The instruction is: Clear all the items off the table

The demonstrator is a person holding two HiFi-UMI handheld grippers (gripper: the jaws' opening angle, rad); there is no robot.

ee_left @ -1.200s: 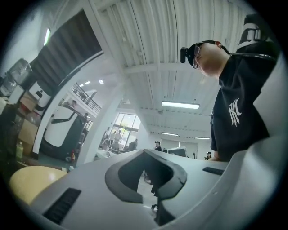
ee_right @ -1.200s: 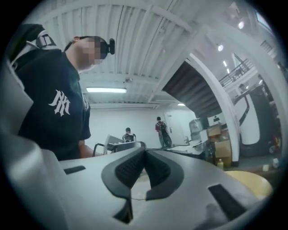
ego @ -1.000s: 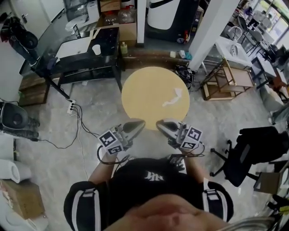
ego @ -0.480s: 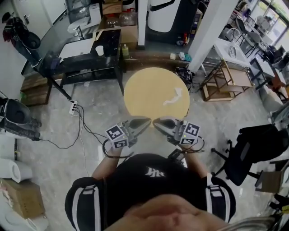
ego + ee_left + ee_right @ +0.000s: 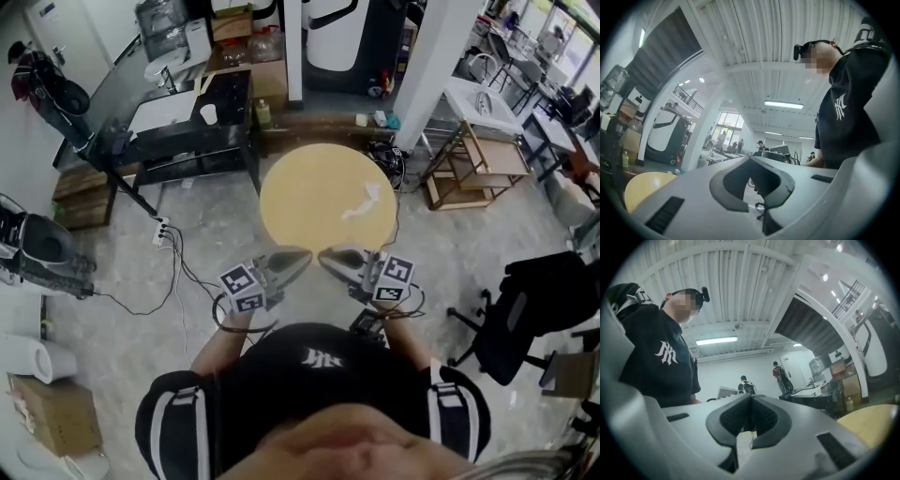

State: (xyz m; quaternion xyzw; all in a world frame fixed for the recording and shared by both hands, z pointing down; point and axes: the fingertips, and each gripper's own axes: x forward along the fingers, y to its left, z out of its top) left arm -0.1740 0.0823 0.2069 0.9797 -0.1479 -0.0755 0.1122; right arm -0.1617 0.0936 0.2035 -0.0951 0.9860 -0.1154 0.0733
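With my left gripper (image 5: 298,255) and right gripper (image 5: 328,256) both closed on nothing at the round table's (image 5: 300,202) six o'clock edge, I judge this the approach step; next I'd open one and reach for the white scrap (image 5: 362,201) at three o'clock.

Left gripper (image 5: 302,254): held level at the near edge of the round table (image 5: 314,183), left of its middle. Jaws closed tip to tip, nothing between them; confirmed in the left gripper view (image 5: 751,157).

Right gripper (image 5: 326,255): held level at the same near edge, right of its middle. Jaws closed, nothing between them; confirmed in the right gripper view (image 5: 751,396).

The two grippers angle inward, tips near each other but apart. Both forearms reach forward from the body toward the table, elbows bent and out to the sides.
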